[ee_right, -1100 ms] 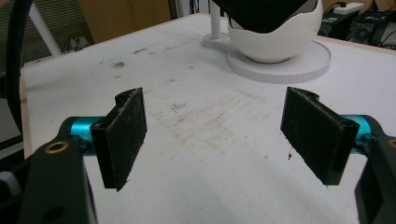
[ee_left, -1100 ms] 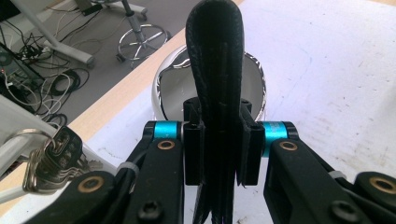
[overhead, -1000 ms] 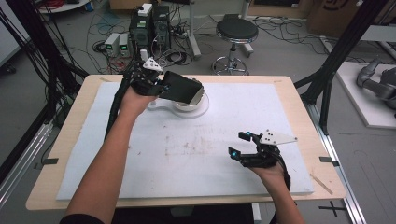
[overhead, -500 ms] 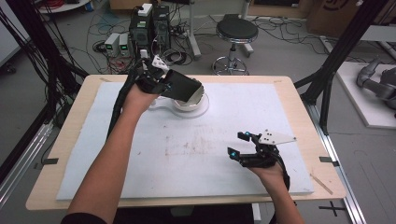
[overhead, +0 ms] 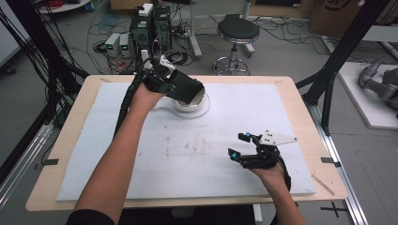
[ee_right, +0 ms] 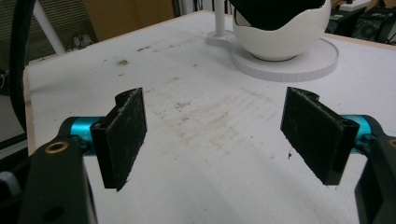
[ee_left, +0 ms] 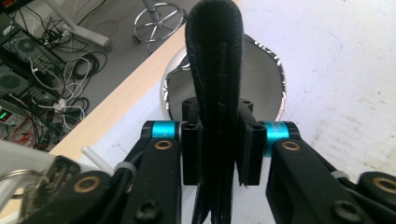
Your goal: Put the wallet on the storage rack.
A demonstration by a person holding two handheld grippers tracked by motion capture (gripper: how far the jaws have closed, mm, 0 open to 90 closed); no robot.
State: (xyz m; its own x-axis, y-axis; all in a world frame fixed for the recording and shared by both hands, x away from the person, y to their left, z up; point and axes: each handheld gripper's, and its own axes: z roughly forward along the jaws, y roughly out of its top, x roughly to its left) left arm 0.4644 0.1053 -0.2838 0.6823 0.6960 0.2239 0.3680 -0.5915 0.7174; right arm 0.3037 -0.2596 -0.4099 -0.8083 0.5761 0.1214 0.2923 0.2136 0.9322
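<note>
L gripper (overhead: 165, 82) pinches black wallet (overhead: 187, 89) w/ far end dipping into white bowl (overhead: 191, 104), release looks left to do; R gripper (overhead: 243, 151) spread, idle, well apart from bowl.

White mat (overhead: 141, 159) on wooden table (overhead: 319, 122)

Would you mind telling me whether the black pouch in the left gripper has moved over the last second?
Yes. The black pouch has dropped toward the white bowl and now dips into it, clamped in the left gripper.
</note>
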